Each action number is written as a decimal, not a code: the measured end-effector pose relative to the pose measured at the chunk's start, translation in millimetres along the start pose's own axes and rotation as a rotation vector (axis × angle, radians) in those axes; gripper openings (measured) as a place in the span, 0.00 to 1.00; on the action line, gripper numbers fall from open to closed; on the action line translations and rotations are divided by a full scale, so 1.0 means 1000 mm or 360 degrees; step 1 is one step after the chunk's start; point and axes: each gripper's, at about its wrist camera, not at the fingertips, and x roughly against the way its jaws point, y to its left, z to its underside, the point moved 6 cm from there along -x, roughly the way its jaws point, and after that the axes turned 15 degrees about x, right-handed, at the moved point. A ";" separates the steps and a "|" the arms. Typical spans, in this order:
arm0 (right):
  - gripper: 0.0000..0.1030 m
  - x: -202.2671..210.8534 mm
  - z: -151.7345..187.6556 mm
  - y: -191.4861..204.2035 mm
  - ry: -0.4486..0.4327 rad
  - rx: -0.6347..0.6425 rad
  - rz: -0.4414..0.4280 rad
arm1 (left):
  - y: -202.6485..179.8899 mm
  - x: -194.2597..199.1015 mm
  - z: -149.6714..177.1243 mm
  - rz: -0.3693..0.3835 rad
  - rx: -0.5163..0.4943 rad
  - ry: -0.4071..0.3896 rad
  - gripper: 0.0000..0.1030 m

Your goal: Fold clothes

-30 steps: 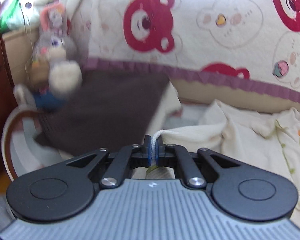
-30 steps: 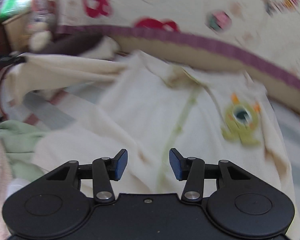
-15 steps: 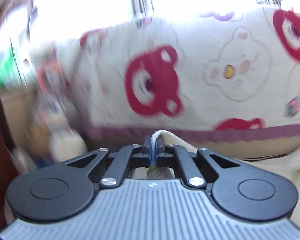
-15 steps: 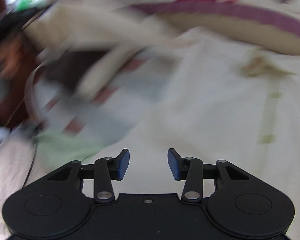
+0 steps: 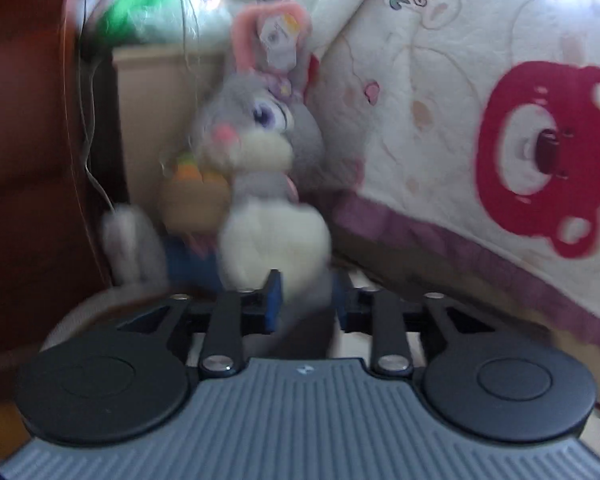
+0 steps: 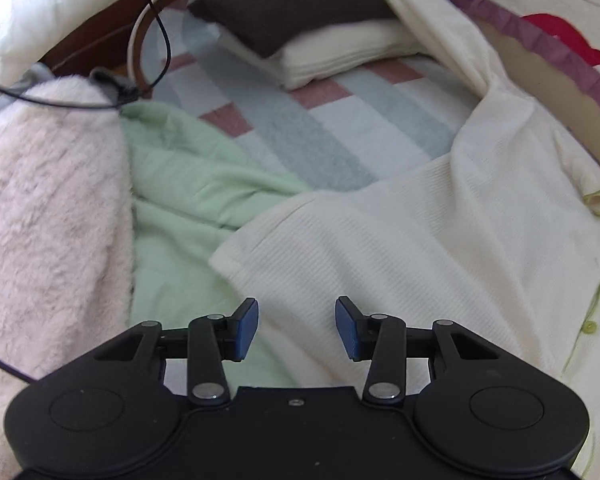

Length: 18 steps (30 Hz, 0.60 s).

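A cream ribbed garment with green buttons lies spread on the bed, one sleeve trailing back toward the folded stack. My right gripper hovers open just over its near cuff, with nothing between the blue pads. In the blurred left wrist view, my left gripper has its jaws opening with no cloth between them. It points at a grey plush bunny, and the cream garment is out of that view.
A pale green garment and a pink fluffy one lie left of the cream one on a checked blanket. A folded brown and white stack sits behind. A bear-print quilt rises on the right, a wooden headboard on the left, and a black cable hangs nearby.
My left gripper has let go of the cream cloth edge, parted its jaws and swung left toward the plush bunny. My right gripper dropped lower over the cream sleeve cuff, still open.
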 end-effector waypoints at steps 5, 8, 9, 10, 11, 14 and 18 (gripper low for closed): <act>0.48 -0.009 -0.004 0.019 0.0055 0.0224 0.0129 | -0.033 0.056 0.088 0.0369 -0.0268 0.0301 0.41; 0.46 -0.013 -0.011 0.038 0.0056 0.0592 0.0322 | -0.047 0.079 0.138 0.0526 -0.0395 0.0523 0.41; 0.43 -0.014 -0.013 0.038 0.0042 0.0599 0.0342 | -0.050 0.088 0.154 0.0575 -0.0435 0.0594 0.41; 0.29 -0.014 -0.016 0.035 0.0022 0.0571 0.0335 | -0.050 0.093 0.168 0.0607 -0.0464 0.0665 0.41; 0.11 -0.013 -0.017 0.033 0.0004 0.0540 0.0321 | -0.050 0.098 0.181 0.0636 -0.0491 0.0738 0.41; 0.06 -0.008 -0.020 0.024 -0.0041 0.0435 0.0251 | -0.049 0.109 0.219 0.0715 -0.0571 0.0968 0.43; 0.08 0.004 -0.026 0.001 -0.0123 0.0009 0.0138 | -0.044 0.092 0.234 0.0732 -0.0479 0.1210 0.44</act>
